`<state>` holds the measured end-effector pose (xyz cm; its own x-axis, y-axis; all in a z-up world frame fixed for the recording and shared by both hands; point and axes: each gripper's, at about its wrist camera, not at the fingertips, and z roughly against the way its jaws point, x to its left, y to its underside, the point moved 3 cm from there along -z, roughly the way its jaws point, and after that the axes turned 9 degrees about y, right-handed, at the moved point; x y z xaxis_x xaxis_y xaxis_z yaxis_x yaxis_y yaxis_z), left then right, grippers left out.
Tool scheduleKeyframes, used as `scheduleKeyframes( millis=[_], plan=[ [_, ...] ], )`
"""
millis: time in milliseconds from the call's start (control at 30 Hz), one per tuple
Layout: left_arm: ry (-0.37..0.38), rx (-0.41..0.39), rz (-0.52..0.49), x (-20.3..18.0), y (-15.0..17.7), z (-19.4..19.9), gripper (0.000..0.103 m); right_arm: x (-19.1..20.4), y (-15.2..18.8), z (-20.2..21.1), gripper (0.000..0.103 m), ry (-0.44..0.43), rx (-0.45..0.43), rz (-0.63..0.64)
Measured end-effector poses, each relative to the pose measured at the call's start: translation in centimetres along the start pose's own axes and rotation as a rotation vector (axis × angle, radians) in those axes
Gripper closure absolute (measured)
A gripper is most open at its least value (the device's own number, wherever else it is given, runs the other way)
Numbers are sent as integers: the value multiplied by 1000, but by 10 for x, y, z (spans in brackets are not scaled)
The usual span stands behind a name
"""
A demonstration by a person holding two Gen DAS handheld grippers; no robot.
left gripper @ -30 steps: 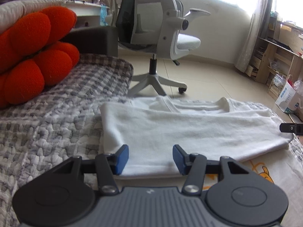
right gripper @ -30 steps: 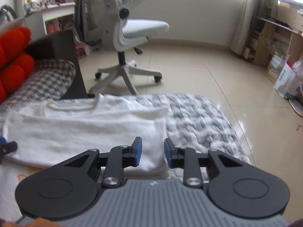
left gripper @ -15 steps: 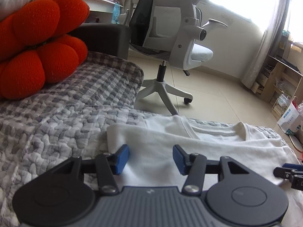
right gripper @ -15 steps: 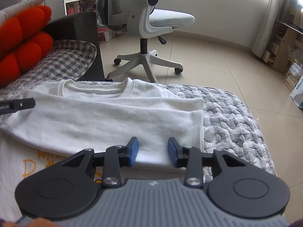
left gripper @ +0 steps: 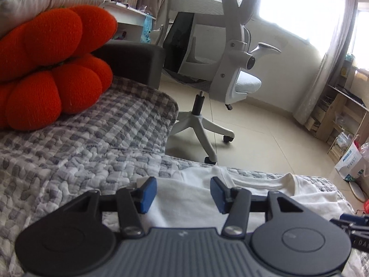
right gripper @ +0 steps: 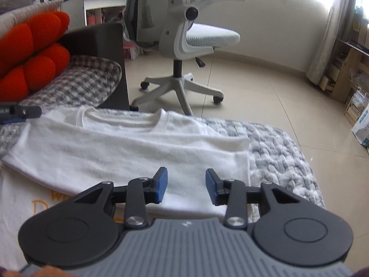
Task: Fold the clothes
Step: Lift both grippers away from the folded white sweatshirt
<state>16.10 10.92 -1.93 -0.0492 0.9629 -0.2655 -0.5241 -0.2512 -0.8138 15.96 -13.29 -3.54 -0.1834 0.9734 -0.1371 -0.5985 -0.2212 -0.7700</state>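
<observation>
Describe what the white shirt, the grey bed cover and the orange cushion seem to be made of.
White shirt: soft matte knit, likely cotton; it lies limp in flat folds, with a ribbed collar.
Grey bed cover: thick quilted fabric, puckered into small pillowy bumps in a grey and white check.
Orange cushion: knitted cover over plump stuffing; fine stitch rows show on its rounded lobes.

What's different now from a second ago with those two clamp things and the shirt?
The right tool has spread its blue pads wider and is opening, with nothing pinched. Both views have drifted along the folded white cotton T-shirt. The left tool stays half open and empty; the shirt lies unchanged on the grey quilted blanket.
</observation>
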Motion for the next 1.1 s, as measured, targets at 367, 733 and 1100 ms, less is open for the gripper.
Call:
scheduleKeyframes(
  millis=[367, 733, 1100],
  plan=[
    [-66, 72, -53, 2, 12, -17, 49, 4, 2, -4, 55, 42, 9, 41],
    [-51, 85, -54, -12, 15, 20, 49, 21, -7, 21, 54, 24, -82, 95],
    [-4, 152, -79, -27, 36, 31, 49, 31, 5, 30, 48, 59, -30, 205]
  ],
)
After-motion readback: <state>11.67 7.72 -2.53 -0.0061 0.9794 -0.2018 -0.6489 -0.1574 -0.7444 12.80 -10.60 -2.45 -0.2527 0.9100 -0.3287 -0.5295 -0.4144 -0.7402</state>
